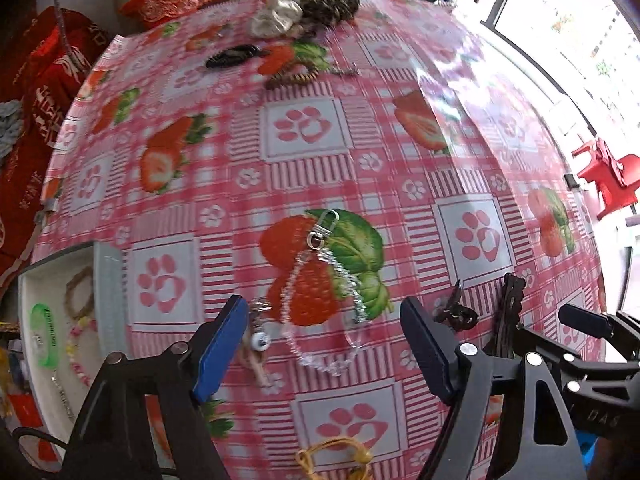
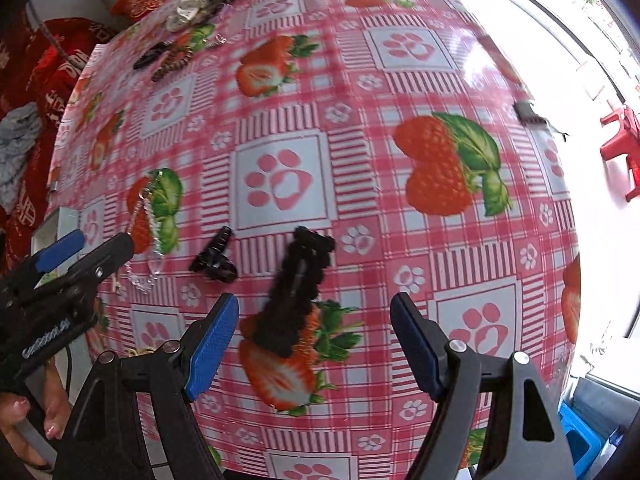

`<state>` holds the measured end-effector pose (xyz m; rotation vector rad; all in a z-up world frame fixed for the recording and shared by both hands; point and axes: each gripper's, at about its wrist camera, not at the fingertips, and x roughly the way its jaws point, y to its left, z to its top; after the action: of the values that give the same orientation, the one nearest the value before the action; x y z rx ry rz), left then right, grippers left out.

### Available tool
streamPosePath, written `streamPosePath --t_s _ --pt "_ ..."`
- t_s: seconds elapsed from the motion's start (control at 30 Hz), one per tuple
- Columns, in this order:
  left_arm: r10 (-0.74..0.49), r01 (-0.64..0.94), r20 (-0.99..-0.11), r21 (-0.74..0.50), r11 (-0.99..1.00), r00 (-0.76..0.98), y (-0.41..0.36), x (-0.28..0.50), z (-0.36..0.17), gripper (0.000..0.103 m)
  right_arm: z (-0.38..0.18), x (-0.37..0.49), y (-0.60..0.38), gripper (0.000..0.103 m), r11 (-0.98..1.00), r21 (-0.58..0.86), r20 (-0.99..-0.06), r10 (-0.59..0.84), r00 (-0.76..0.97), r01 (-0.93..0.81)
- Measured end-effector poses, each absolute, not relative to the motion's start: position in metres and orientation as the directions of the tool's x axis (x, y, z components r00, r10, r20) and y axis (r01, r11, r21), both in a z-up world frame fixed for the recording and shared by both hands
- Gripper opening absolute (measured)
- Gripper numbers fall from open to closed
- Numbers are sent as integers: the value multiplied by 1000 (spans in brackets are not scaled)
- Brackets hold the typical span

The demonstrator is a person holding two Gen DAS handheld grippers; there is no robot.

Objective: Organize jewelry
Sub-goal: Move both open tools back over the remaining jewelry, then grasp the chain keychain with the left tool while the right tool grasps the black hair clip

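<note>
- Left wrist view looks forward and down over the table [image 1: 400, 184], close above it.
- Right wrist view does likewise, further right; both share the necklace [image 1: 320, 300] [image 2: 146, 240].

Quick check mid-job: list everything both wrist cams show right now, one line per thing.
Tablecloth: one, pink strawberry print, covers table.
Clear bead necklace: one, ahead of left gripper.
Eye-charm piece: one, by left finger.
Small black claw clip: one, mid-table.
Long black hair clip: one, ahead of right gripper.
Tray: one, white-grey, left edge, holding bracelets.
Green bangle: one, in tray.
Yellow cord: one, near edge.
Scrunchies: far end.
Left gripper: open.
Right gripper: open.
</note>
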<state>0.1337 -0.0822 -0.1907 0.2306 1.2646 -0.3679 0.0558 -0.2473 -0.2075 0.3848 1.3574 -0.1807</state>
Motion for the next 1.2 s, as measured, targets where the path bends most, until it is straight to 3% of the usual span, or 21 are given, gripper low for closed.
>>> streamPosePath --t_s 0.1,0.43,0.5,0.57,0.73,0.83,0.9,0.97,1.2 --pt "-142 399 -961 -37 916 237 -90 137 -199 72 -213 54 -250 81 918 164 -974 93 206 361" --pt "-137 390 -970 -51 919 198 -105 149 -217 71 -232 55 -227 81 932 96 -982 31 185 350" --pt "-131 387 -973 -49 921 188 -107 150 -221 64 -235 57 -220 80 943 47 -983 -15 182 331" --pt "-122 388 -973 -38 921 196 -110 150 -222 64 -237 57 -212 80 953 -1 -980 -60 188 302" --pt "-129 389 -973 -46 920 191 -111 149 -223 62 -233 56 -206 60 964 -8 -974 -67 214 265" --pt "-131 398 -972 -44 917 195 -115 148 -222 41 -229 58 -205 35 966 -7 -973 -66 219 257" --pt "-145 405 -971 -57 913 190 -114 147 -221 24 -228 63 -207 33 966 0 -975 -57 216 259" --pt "-154 406 -970 -66 911 188 -114 146 -219 13 -227 67 -208 32 968 6 -975 -49 215 252" --pt "-225 389 -951 -129 912 212 -94 139 -196 10 -219 64 -226 32 956 102 -969 33 245 274"
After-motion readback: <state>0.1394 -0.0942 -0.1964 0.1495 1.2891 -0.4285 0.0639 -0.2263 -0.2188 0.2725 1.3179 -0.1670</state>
